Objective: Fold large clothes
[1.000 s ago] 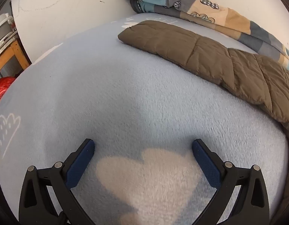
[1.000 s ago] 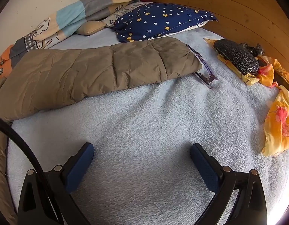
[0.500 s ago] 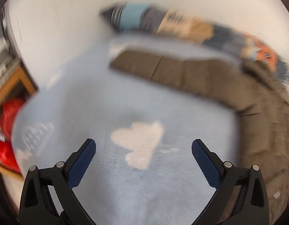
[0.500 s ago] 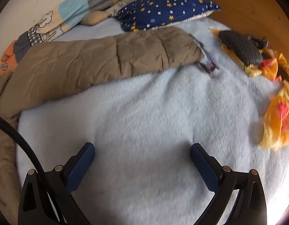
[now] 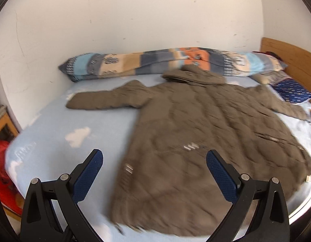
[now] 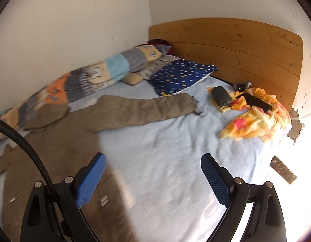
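A brown padded coat (image 5: 206, 137) is spread flat, sleeves out, on the light-blue bed (image 5: 99, 121), filling the centre and right of the left wrist view. No fold appears begun. The left gripper (image 5: 154, 173) and right gripper (image 6: 153, 176), low in their frames, are held wide apart and empty, so a sleeve or hem edge would need to be seized next.

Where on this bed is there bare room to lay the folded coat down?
Bare blue blanket lies between the brown coat's right sleeve and the yellow cloth; another patch lies below the left sleeve. The headboard end is crowded by the starry pillow.
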### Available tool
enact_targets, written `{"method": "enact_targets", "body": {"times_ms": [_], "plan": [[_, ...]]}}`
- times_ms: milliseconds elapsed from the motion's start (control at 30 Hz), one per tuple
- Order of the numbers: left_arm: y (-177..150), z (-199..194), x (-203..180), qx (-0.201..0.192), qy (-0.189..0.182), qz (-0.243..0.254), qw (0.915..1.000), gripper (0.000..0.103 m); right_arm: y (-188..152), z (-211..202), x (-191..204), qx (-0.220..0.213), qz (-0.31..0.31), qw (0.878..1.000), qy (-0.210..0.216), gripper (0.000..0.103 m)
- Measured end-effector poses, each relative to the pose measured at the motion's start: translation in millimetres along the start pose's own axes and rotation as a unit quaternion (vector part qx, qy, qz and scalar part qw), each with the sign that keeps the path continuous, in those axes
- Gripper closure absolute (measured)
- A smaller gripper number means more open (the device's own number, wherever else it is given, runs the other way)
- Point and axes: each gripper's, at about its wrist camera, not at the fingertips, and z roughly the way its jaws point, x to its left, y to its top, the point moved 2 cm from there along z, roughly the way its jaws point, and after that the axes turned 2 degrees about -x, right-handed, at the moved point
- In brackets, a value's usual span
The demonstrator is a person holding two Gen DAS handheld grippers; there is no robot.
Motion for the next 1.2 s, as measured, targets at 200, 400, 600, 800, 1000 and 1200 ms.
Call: {"method": "enact_targets", "body": {"times_ms": [200, 400, 600, 800, 1000, 1200], "plan": [[-54, -13, -57, 0.02, -0.01, 0.0, 0.9998, 0.001, -65, -46, 81, 0.005, -0.104, 0.992, 0.078, 0.005], [-63, -3, -61, 0.027, -0.005, 0.029, 0.9992, 0.001, -104, -45, 132, 0.022, -0.183, 0.976, 0.117, 0.004], [-66, 16, -56, 0.045, 0.003, 0.033, 0.9985, 0.001, -123, -25, 157, 0.055, -0.225, 0.965, 0.122, 0.004], [-68, 29, -50, 0.056, 0.005, 0.023, 0.9982, 0.001, -132, -13, 166, 0.075, -0.239, 0.96, 0.126, 0.004], [-66, 34, -52, 0.063, 0.0, 0.02, 0.9978, 0.001, -136, -5, 168, 0.088, -0.24, 0.959, 0.122, 0.004], [-68, 37, -52, 0.065, 0.003, 0.021, 0.9977, 0.001, -136, -3, 168, 0.094, -0.235, 0.96, 0.121, 0.004]]}}
